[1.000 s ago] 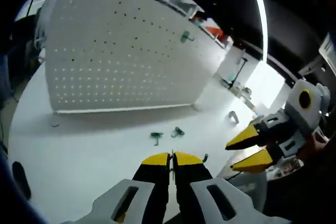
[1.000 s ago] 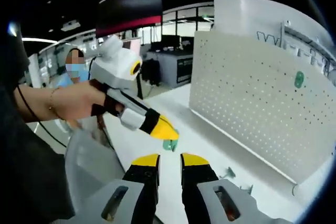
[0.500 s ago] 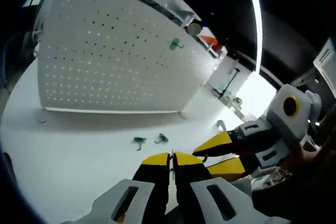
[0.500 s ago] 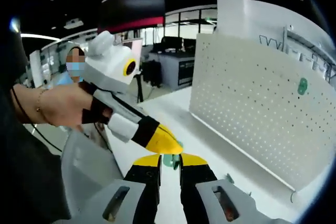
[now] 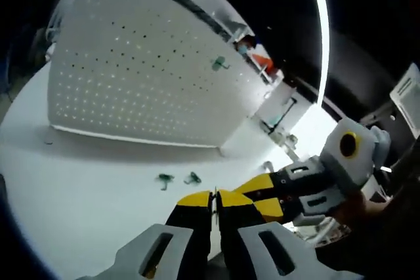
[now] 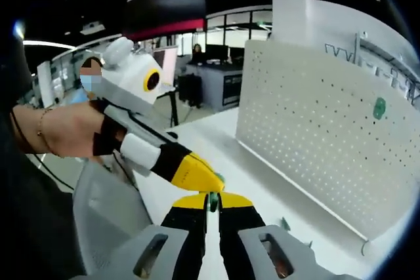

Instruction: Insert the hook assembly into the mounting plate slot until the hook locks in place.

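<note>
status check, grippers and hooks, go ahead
Left gripper shut, tip touching right gripper. Right shut on green hook. One hook mounted on pegboard, two loose hooks on table. Path clear.

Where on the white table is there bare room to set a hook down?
Bare tabletop lies between the white pegboard's lower edge and the left hand-held gripper, left of two small green hooks. It is crowded at the jaws, where the right hand-held gripper closes in.

A white table [image 5: 79,181] carries a white pegboard panel [image 5: 131,77], which stands upright on it. Two small green hooks [image 5: 177,179] lie on the table in front of the panel, close together.
</note>
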Available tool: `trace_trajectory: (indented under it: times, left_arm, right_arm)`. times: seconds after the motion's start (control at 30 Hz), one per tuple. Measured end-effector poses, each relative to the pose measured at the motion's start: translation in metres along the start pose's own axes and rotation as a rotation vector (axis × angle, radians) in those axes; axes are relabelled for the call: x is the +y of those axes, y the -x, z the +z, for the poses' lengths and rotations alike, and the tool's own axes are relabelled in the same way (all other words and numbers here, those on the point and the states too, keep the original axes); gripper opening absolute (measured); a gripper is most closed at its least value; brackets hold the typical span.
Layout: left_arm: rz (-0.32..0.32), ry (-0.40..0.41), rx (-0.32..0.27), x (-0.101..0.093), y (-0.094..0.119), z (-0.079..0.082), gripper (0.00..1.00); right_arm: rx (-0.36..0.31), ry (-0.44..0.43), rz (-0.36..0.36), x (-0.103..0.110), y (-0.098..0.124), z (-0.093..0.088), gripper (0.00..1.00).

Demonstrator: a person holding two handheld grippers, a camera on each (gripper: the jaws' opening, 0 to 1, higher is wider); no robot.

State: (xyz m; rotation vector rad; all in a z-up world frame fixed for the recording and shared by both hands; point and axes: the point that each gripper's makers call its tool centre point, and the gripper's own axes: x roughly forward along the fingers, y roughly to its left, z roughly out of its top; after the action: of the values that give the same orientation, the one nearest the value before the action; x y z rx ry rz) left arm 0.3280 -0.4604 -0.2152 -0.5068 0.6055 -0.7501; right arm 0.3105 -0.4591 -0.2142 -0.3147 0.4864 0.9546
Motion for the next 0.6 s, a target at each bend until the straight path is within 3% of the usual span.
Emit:
trace_trajectory:
  times: [0.27,0.6]
  left_arm:
    - [0.022,-0.05,0.004,-0.0011,-0.0023,0.0026,0.02]
    - [-0.003,0.022,-0.015,-0.0037,-0.0007,0.0022,0.02]
  right_arm:
    - [-0.008,0.009,-0.018,-0.0049,0.0023,0.0034,0.03]
    - [-0.028,0.001,-0.018,-0.0045,0.0026,0.0042,0.01]
